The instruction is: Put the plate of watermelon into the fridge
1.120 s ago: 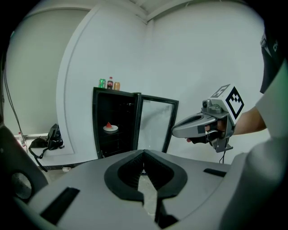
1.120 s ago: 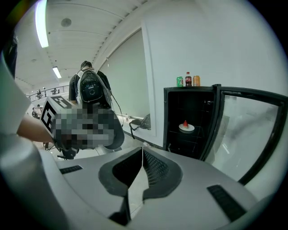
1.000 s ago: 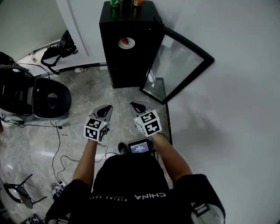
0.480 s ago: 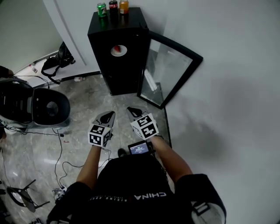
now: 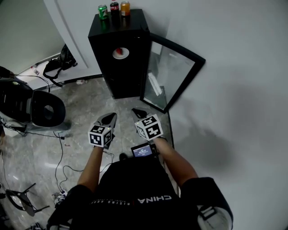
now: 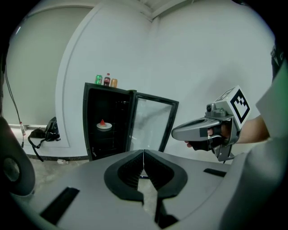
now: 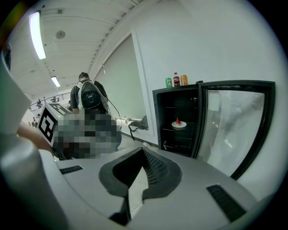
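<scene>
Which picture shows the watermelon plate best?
The left gripper view: it looks straight into the fridge at the plate of watermelon. The right gripper view shows it at an angle; the head view, from above.

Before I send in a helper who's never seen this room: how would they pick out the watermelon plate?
Find the black fridge by the white wall, glass door open. Midway up inside sits the plate: round, white, a red wedge on it, unlike the three cans on top.

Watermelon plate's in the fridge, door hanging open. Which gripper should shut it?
Right, likely. The glass door swings out to the right of the fridge, and the right gripper sits nearer it than the left gripper. Both are shut and empty.
</scene>
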`<state>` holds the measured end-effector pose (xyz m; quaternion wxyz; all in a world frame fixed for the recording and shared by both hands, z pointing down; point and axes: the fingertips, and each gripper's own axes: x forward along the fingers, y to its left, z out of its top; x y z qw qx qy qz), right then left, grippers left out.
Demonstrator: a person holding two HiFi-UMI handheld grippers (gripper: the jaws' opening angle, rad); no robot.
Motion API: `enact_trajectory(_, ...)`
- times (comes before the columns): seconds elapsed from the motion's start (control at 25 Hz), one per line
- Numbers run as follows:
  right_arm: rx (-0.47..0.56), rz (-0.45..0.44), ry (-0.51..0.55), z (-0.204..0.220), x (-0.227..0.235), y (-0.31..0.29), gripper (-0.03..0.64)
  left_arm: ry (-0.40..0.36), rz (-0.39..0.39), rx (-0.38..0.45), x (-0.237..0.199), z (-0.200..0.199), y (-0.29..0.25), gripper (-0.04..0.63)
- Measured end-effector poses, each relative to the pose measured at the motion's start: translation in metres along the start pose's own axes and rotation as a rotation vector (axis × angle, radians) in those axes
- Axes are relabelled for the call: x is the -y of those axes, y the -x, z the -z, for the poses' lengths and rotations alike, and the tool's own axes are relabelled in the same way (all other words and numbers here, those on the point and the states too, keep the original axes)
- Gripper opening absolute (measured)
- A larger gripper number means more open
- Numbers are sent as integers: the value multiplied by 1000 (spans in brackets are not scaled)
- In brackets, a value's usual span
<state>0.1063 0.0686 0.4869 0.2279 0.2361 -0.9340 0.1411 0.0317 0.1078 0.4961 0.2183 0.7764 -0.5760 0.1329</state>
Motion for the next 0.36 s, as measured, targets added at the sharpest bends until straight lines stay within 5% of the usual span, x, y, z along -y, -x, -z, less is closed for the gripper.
enact_trajectory(0.36, 1, 3, -19, 8, -2, 19, 15, 27, 40, 35, 25, -6, 6, 12)
